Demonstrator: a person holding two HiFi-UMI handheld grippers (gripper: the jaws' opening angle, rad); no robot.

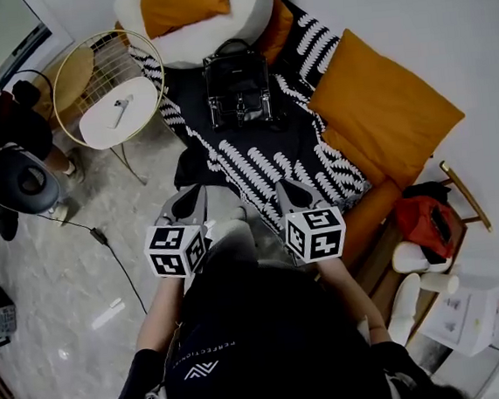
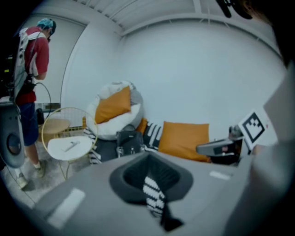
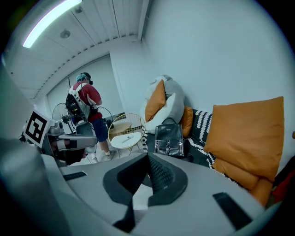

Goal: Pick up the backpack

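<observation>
The backpack is small, black and glossy, with a top handle and metal buckles. It stands upright on a black-and-white patterned mattress, against a white beanbag. It also shows ahead of the jaws in the left gripper view as the backpack, and in the right gripper view as the backpack. My left gripper and right gripper are side by side, well short of it over the mattress's near end. Both point toward it, shut and empty.
A round white side table in a gold wire frame stands left of the backpack. Orange cushions line the wall at right. A person in a red shirt stands by a fan at far left. A cable crosses the floor.
</observation>
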